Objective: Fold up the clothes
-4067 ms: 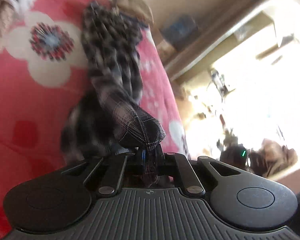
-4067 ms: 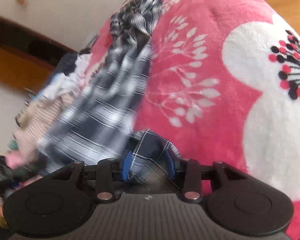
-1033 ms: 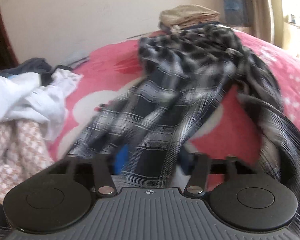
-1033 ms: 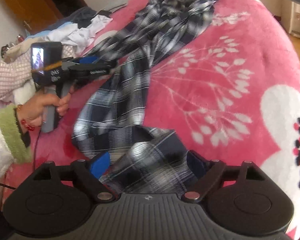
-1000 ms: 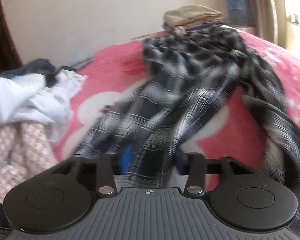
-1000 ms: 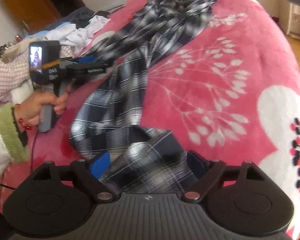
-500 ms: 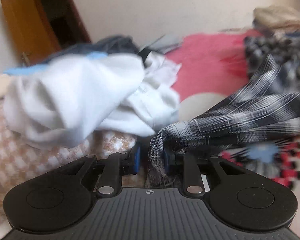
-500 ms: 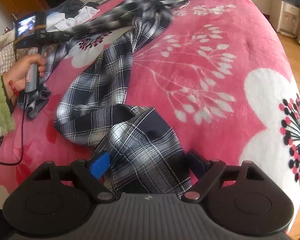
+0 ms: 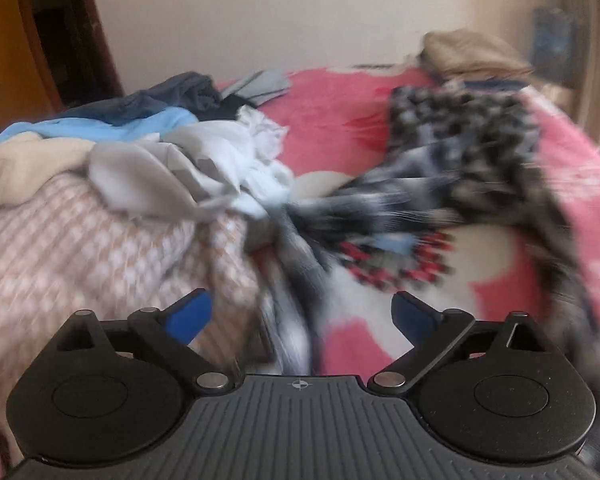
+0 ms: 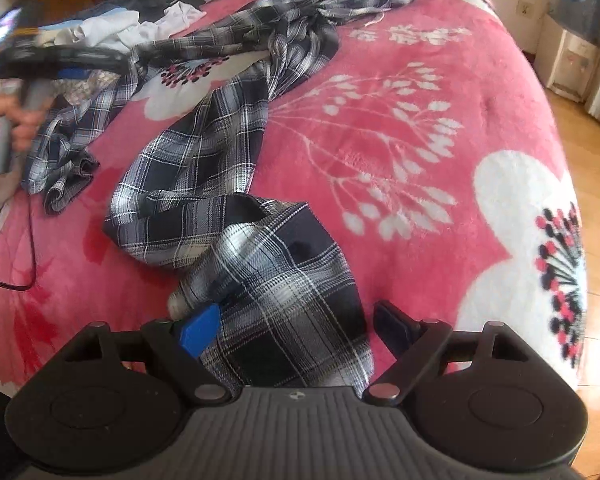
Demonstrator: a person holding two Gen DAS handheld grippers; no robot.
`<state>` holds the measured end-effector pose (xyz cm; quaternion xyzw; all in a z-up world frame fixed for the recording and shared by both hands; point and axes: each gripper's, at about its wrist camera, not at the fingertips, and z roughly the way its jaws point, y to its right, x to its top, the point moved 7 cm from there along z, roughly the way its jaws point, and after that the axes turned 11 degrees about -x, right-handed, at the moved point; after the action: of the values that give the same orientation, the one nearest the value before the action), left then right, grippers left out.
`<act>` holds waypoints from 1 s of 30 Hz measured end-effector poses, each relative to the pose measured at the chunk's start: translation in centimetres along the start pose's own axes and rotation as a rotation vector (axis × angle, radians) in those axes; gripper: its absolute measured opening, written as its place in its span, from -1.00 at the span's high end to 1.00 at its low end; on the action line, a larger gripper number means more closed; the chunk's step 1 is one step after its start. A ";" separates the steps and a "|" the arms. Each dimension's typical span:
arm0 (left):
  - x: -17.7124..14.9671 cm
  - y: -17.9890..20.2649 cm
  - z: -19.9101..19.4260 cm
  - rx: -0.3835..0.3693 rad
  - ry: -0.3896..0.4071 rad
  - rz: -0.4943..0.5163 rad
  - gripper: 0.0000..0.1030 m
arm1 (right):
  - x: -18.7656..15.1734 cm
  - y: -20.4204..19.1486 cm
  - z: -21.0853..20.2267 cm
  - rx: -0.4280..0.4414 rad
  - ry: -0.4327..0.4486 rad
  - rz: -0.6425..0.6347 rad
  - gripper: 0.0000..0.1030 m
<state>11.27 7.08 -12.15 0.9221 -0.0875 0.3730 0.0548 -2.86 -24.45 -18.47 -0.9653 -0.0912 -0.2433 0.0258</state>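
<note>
One plaid shirt (image 10: 204, 168) is lying strung out across the pink bed (image 10: 440, 128). Both tongs, left (image 9: 300, 316) and right (image 10: 296, 326), are gaping wide, gripping nothing.

Left gripper (image 9: 300, 316): jaws spread wide, blue pads facing each other well apart, nothing clamped between them. In the right wrist view this same tool appears at far left, blurred, its body level and pointing rightward. The person's left hand (image 10: 4, 128) is wrapped around its grey handle (outline smeared, finger detail cannot be told).

Right gripper (image 10: 296, 324): jaws likewise spread wide, pads well apart, gripping nothing, aimed forward and downward. The hand carrying it is out of view.
</note>
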 end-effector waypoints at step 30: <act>-10.2 19.0 3.8 -0.930 -0.392 -0.445 0.31 | 13.1 2.5 -18.9 0.693 0.448 0.269 0.78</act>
<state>2.78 -10.92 -21.31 0.8492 -0.0543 0.0956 0.5165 0.17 -26.57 4.36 -0.8261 -0.0332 -0.3964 0.3991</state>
